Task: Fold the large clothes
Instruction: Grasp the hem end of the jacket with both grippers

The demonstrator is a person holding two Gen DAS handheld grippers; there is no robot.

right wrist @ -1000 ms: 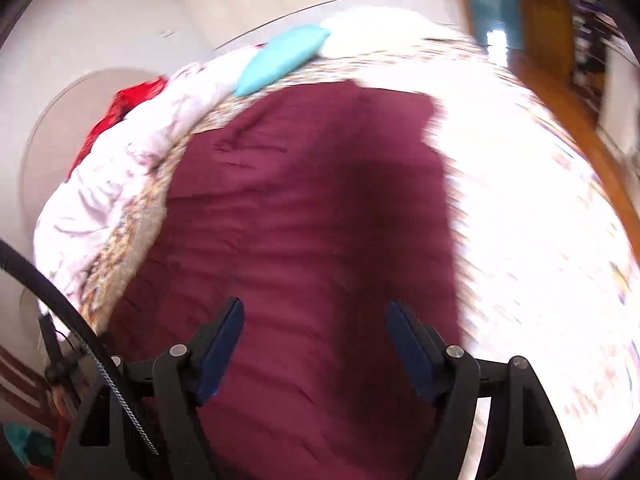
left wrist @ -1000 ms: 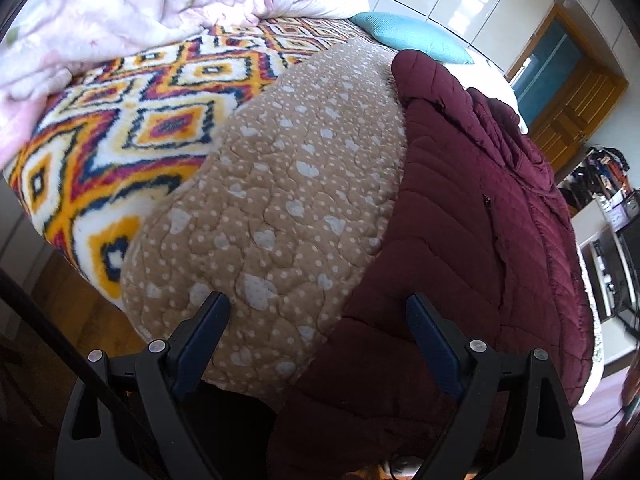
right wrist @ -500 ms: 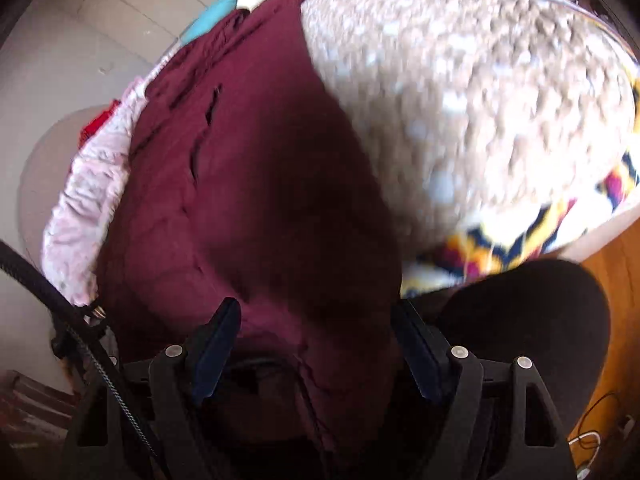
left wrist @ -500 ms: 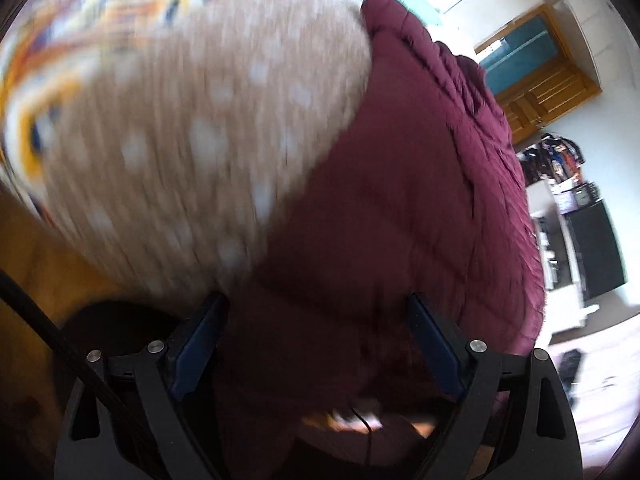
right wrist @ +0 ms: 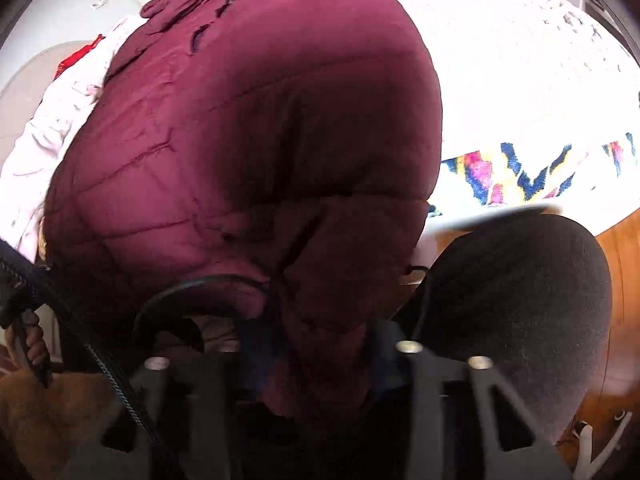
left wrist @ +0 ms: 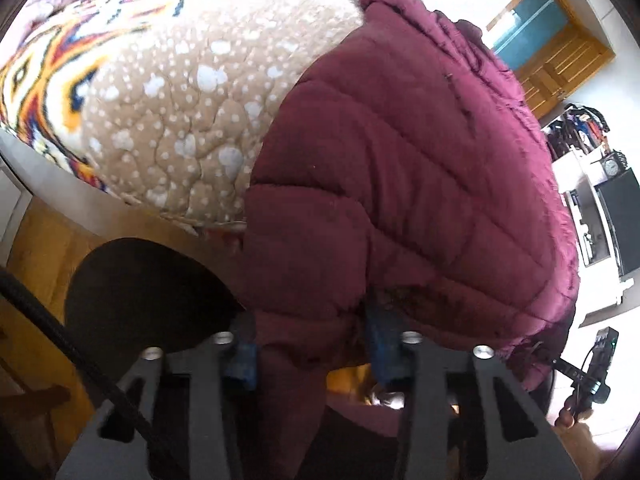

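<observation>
A maroon quilted puffer jacket (left wrist: 400,152) lies spread over the near end of a bed (left wrist: 24,152), its hem hanging off the bed's edge toward both cameras. Under the jacket sits a tan quilt dotted with white hearts (left wrist: 192,104), and under that a fleece blanket with a bright orange, blue and white diamond pattern (left wrist: 44,80).

The left gripper (left wrist: 310,354) is at the jacket's hem on its quilt side. Its jaws are closing, and a thick bunch of maroon fabric is packed between the blue fingers (left wrist: 380,340), which press into it from both sides. The right gripper (right wrist: 316,356) is at the hem on the jacket's other corner; its jaws are also closing, with a fold of the jacket filling the gap between them and bulging over the fingers, which are mostly buried in cloth.

Just below the hem, off the bed's edge, a round black stool seat (left wrist: 144,292) stands on the wooden floor (left wrist: 36,320). Beyond the jacket's far side a pale pink comforter (right wrist: 52,120) is heaped on the bed. Past the jacket's collar end, a wooden door (left wrist: 560,64) shows in the left wrist view. A black cable (right wrist: 188,288) loops in front of the hem in the right wrist view.
</observation>
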